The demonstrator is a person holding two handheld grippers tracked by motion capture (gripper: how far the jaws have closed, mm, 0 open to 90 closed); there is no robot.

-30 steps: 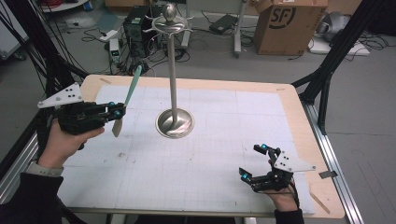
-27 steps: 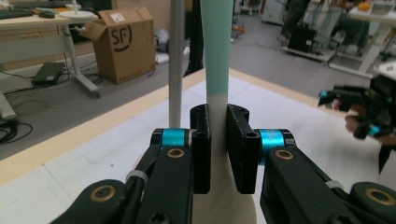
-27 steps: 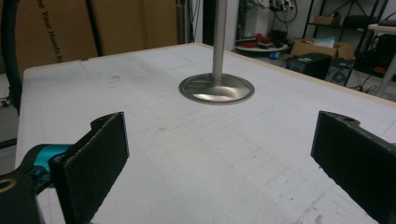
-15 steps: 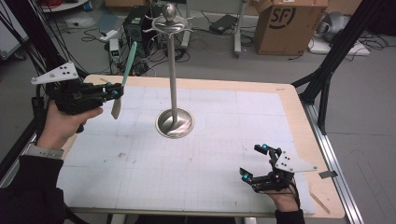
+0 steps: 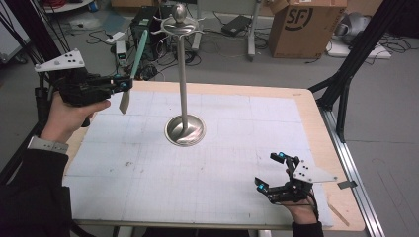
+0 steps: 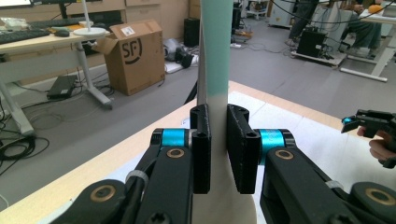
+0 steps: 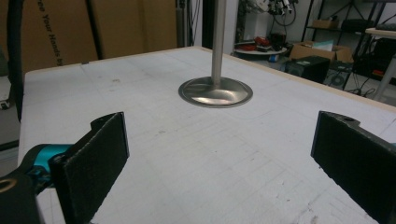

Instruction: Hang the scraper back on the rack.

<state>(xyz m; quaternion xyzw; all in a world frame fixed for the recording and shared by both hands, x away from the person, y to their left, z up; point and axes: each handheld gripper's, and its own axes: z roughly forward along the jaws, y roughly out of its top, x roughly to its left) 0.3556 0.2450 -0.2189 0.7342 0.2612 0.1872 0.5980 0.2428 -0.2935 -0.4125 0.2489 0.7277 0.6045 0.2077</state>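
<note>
A metal stand (image 5: 183, 79) rises from a round base near the middle of the desk (image 5: 306, 123), a knob and curled hooks at its top; nothing lies between it and either gripper. Behind the desk the floor holds a cardboard box (image 5: 301, 24) and loose cables. The spatula (image 5: 132, 69) is slim, with a mint-green handle and a pale cream blade; it stands nearly upright, handle up and blade down, in the air over the desk's far left corner, left of the stand. The left gripper (image 5: 123, 85) has its jaws clamped narrow on it where green meets cream. The right gripper (image 5: 269, 171) rests at the near right edge with jaws wide, nothing between them. Since a second ago the left hand has risen and carried the spatula farther back; the right hand has stayed put.
</note>
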